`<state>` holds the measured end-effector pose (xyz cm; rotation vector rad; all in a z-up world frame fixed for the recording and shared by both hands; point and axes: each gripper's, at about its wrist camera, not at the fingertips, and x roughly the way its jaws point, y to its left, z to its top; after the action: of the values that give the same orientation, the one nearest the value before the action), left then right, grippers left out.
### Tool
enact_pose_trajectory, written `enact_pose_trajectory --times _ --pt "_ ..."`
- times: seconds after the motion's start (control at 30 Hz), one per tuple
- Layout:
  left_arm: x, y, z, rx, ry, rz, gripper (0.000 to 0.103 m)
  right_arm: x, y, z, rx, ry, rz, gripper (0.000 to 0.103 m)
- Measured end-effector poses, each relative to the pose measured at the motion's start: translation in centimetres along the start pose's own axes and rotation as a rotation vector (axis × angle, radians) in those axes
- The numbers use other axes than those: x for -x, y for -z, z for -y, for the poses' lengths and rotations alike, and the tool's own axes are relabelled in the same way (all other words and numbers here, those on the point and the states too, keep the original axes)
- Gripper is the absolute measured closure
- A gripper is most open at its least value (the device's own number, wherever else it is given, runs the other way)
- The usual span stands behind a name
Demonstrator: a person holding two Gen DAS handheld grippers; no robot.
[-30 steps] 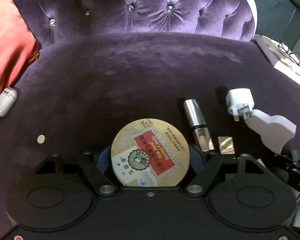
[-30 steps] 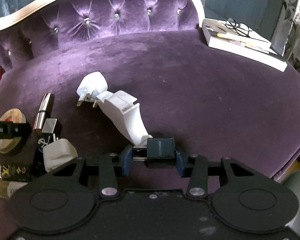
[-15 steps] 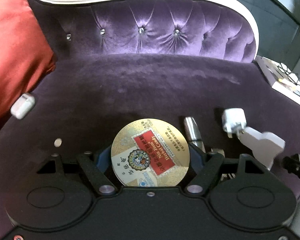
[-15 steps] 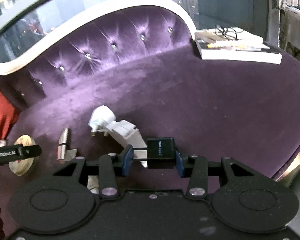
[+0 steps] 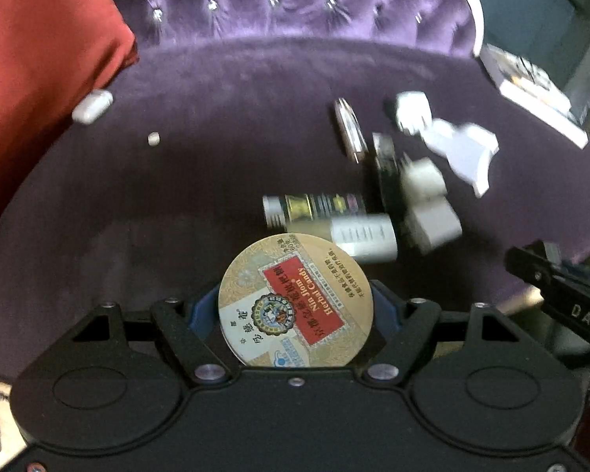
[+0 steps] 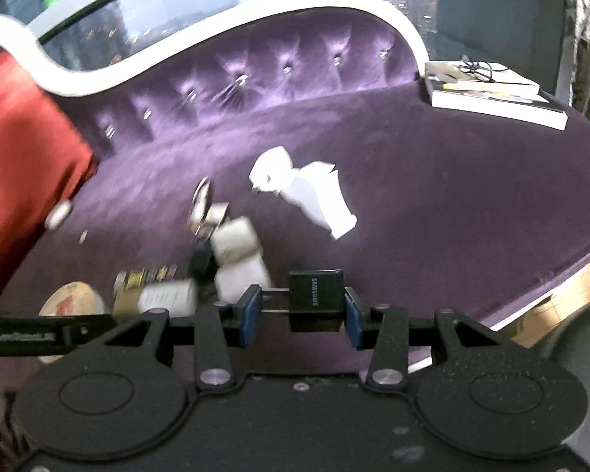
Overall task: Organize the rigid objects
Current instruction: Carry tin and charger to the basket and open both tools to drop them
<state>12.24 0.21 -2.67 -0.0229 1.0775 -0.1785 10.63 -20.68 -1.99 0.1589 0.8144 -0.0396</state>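
On the purple velvet seat [image 5: 255,90] most of the clutter lies unsorted: bottles [image 5: 314,206], white chargers [image 5: 428,200], a silver tube [image 5: 350,128], a white bracket [image 5: 464,153], plus a small case [image 5: 92,106] off by the red cushion [image 5: 39,51]. Your left gripper [image 5: 295,306] clamps the round candy tin [image 5: 295,299]; your right gripper [image 6: 303,306] pinches a black Samsung adapter [image 6: 314,295]. Both are lifted clear and need placing, so you're early in the job.
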Motion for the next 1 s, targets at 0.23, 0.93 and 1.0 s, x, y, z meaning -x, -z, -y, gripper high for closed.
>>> enact_pose_trajectory --times 0.23,0.93,1.0 --pt "1.4 2.9 1.3 -0.030 0.030 -0.066 0.031 2.8 3.0 -1.3 0.085 -0.030 -0.077 0.061" --pt "-1.1 7.5 2.2 -0.018 0.016 -0.269 0.030 3.5 5.8 -1.2 0.087 -0.101 -0.237 0.060" --pt "-1.4 7.6 2.6 -0.030 0.013 -0.281 0.030 3.4 5.8 -1.1 0.082 -0.102 -0.239 0.060"
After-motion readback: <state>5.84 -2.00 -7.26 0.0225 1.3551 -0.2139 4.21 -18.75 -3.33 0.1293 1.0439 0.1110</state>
